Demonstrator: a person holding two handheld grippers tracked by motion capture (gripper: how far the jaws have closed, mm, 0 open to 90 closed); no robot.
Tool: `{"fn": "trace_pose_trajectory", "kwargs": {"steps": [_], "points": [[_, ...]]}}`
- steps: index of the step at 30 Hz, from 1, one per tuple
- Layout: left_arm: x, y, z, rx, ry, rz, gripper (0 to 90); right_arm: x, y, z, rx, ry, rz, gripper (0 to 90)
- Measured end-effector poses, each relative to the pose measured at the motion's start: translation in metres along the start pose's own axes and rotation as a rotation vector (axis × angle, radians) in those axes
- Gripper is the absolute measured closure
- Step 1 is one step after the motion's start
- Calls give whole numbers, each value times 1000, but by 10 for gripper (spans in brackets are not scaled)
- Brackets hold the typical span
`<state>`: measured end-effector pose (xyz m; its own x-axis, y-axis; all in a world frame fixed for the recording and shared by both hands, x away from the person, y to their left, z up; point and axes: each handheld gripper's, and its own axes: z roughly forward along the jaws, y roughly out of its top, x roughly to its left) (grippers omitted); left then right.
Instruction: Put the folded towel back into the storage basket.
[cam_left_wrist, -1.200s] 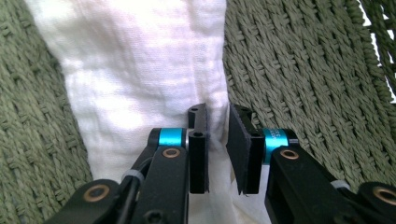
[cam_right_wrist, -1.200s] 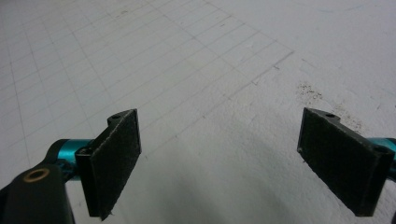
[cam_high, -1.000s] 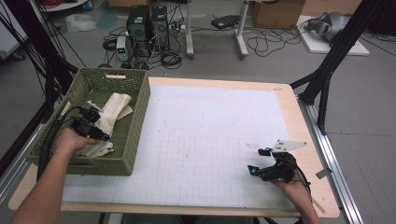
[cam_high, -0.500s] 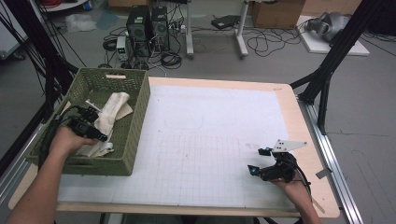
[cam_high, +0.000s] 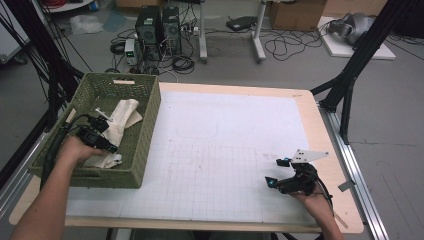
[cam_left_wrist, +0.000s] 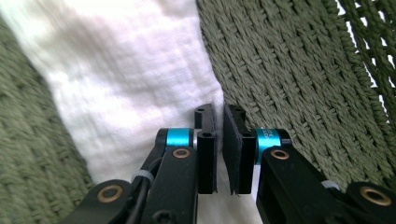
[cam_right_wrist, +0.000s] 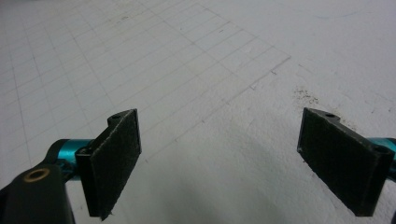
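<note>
Here the left gripper has its two flat black pads nearly together, a thin slit left between them; the jaws have just been closing. Whether a fold of the white cloth is pinched at the tips I cannot tell: the cloth lies right under and ahead of them, and the slit itself looks bare. The pads are matte and rectangular, each backed by a glossy turquoise collar and a black link with brass-coloured pivots. The cloth is soft, crumpled, with a fine crinkled weave. Around it runs the green basket, its walls a tight, ropy braid of cord that opens to a looser mesh toward the rim.

In the high view the left gripper sits inside the basket, which is rectangular and stands on the table's left edge, the cloth draped along its floor toward the far wall.

Well away from the basket, near the table's right front corner, the right gripper has its jaws spread wide, nothing between them. Its felt-like pads hover over the white gridded mat, a smooth sheet ruled with faint lines
</note>
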<state>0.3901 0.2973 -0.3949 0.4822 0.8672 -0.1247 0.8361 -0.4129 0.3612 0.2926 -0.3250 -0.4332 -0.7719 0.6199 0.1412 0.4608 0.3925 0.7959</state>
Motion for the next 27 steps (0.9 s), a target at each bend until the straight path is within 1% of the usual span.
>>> {"fn": "trace_pose_trajectory", "kwargs": {"steps": [4, 7, 10, 11, 14, 18, 24, 27], "points": [[-1, 0, -5, -17, -26, 21, 781, 0, 0, 0, -3, 0, -1, 130], [-1, 0, -8, -34, -32, 14, 716, 1, 1, -1, -4, 1, -4, 130], [-1, 0, -11, -65, -35, 18, 694, 1, 1, -1, -9, -2, -8, 130], [-1, 0, -12, -76, -34, 21, 693, 1, 1, -1, -6, 2, -2, 130], [-1, 0, -16, -109, -32, 25, 692, 1, 1, 0, -5, 2, -3, 129], [-3, 1, -21, -160, -28, 47, 689, 1, 1, -1, -9, 0, -5, 130], [-7, -1, -28, -231, -43, 61, 685, 1, 1, -2, -18, 0, -6, 130], [-8, -1, -32, -257, -50, 66, 680, 2, 2, -3, -17, 1, -2, 129]]}}
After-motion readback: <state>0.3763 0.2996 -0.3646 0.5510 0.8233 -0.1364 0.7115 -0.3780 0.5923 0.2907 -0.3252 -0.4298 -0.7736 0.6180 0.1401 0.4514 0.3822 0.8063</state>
